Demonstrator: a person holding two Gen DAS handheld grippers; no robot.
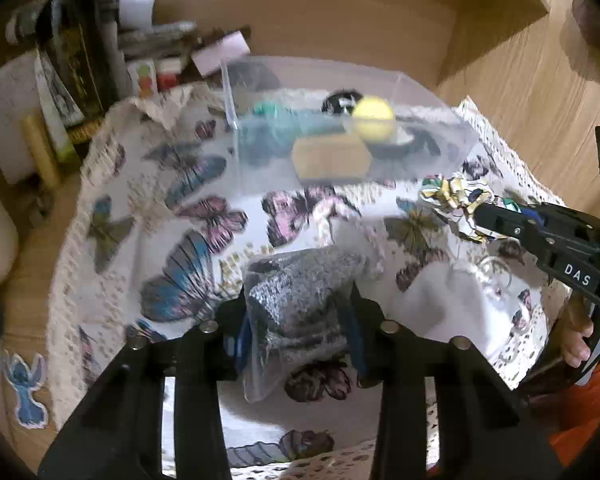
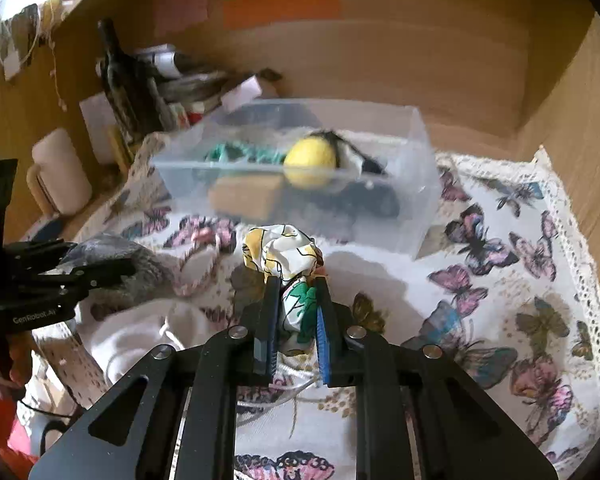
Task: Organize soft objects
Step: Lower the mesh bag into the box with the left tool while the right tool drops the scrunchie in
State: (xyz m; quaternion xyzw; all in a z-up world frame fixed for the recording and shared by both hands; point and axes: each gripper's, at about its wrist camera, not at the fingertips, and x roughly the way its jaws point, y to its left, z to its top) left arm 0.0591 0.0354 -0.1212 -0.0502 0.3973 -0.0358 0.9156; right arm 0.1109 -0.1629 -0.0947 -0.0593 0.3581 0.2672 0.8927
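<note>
Above a butterfly cloth [image 2: 500,280], the left gripper [image 1: 300,312] clamps a bagged grey sock [image 1: 300,300] while the right gripper [image 2: 296,312] pinches a printed scrunchie [image 2: 284,254], the clear box [image 2: 380,216] at twelve o'clock of both.

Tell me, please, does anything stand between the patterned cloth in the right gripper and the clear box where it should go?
Nothing visible does. The right gripper holds the patterned cloth just in front of the clear box, with only bare butterfly tablecloth between them. The box's top looks open, though it already holds a yellow ball.
</note>
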